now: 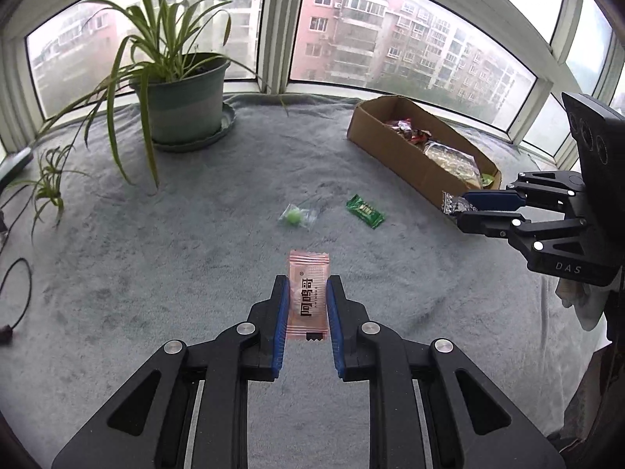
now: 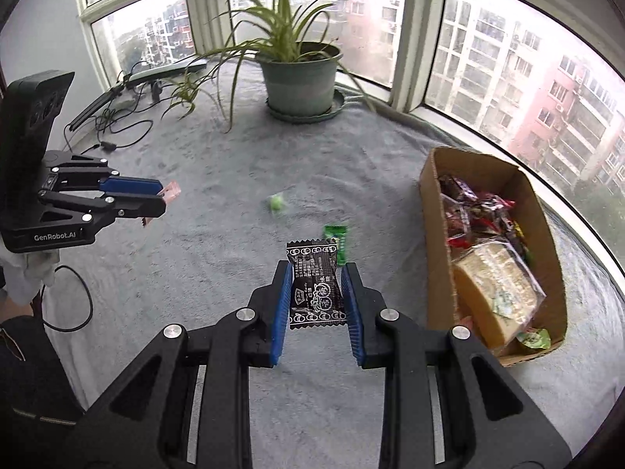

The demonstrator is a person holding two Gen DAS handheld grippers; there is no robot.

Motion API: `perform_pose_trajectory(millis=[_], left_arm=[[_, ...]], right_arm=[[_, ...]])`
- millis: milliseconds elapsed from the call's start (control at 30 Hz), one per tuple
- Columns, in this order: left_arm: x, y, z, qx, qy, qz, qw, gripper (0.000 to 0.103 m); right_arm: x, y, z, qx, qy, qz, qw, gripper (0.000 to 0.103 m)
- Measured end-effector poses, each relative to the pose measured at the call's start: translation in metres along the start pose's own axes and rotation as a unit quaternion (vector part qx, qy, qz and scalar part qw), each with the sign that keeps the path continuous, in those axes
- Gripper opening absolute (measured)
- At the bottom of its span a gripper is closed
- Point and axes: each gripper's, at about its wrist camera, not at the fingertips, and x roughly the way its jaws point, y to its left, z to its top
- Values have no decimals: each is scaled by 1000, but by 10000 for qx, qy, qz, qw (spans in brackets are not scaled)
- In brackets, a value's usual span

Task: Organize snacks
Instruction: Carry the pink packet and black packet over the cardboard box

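My left gripper (image 1: 307,285) is shut on a pink snack packet (image 1: 307,297), held above the grey blanket; in the right wrist view the same gripper (image 2: 162,199) shows at the left with the pink packet (image 2: 172,190) sticking out. My right gripper (image 2: 316,271) is shut on a black snack packet (image 2: 315,287), and it appears at the right of the left wrist view (image 1: 457,207) beside the box's near end. A cardboard box (image 2: 433,211) (image 1: 390,148) holds several snacks. A green packet (image 1: 365,211) (image 2: 336,234) and a green candy in clear wrap (image 1: 295,217) (image 2: 276,202) lie on the blanket.
A potted spider plant (image 1: 187,97) (image 2: 299,74) stands at the back near the windows. Cables (image 2: 117,125) and a dark bar lie at the far left; a cable loop (image 1: 17,293) lies at the blanket's left edge. Grey blanket (image 1: 195,254) covers the sill.
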Motion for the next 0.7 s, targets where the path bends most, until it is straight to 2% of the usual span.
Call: perform_pose_trajectory(millis=[367,700], left_arm=[[15,-37,40,412,-200,-254,9986,17],[40,-67,90,623,-266,-506,9964,17]], right_arm=[[-23,-70,10,510,-270,-637,9963,27],[-28,-137,11,1070,-334,-1182,9866,27]])
